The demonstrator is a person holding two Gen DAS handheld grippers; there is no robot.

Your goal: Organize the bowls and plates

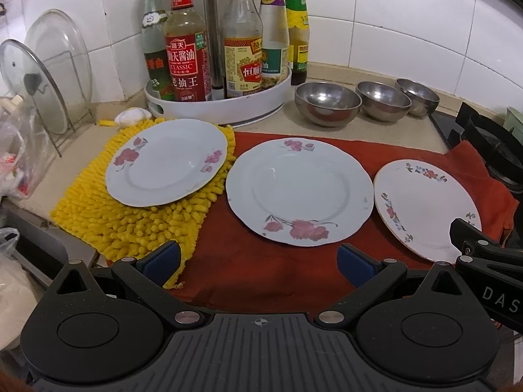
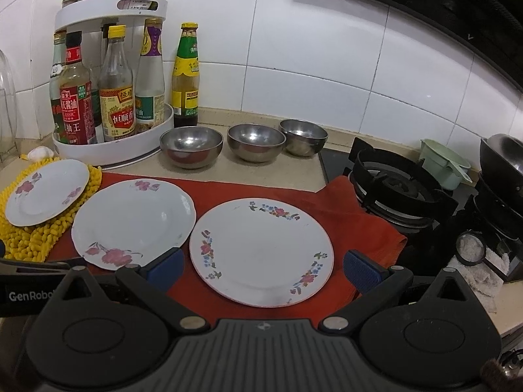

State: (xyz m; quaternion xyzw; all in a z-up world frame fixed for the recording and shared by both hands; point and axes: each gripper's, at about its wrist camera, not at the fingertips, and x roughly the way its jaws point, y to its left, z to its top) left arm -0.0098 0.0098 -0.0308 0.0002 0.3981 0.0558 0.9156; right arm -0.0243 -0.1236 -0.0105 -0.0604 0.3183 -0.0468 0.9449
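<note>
Three flowered plates lie in a row on the counter: a small one [image 1: 166, 161] [image 2: 47, 191] on a yellow mat, a large middle one [image 1: 299, 189] [image 2: 132, 220] and a gold-rimmed right one [image 1: 425, 207] [image 2: 261, 250], both on a red cloth. Behind them stand three steel bowls: left [image 1: 327, 103] [image 2: 191, 145], middle [image 1: 382, 99] [image 2: 256, 142], right [image 1: 416, 94] [image 2: 303, 135]. My left gripper [image 1: 258, 263] is open, hovering in front of the middle plate. My right gripper [image 2: 263, 269] is open with its blue pads either side of the right plate's near rim, above it.
A white turntable rack [image 1: 219, 104] [image 2: 112, 150] of sauce bottles stands at the back left, with a loose bottle [image 2: 185, 75] beside it. Glass lids lean in a wire rack [image 1: 45, 81] at far left. A gas hob [image 2: 398, 189] with a dark pan [image 2: 505, 160] is at right.
</note>
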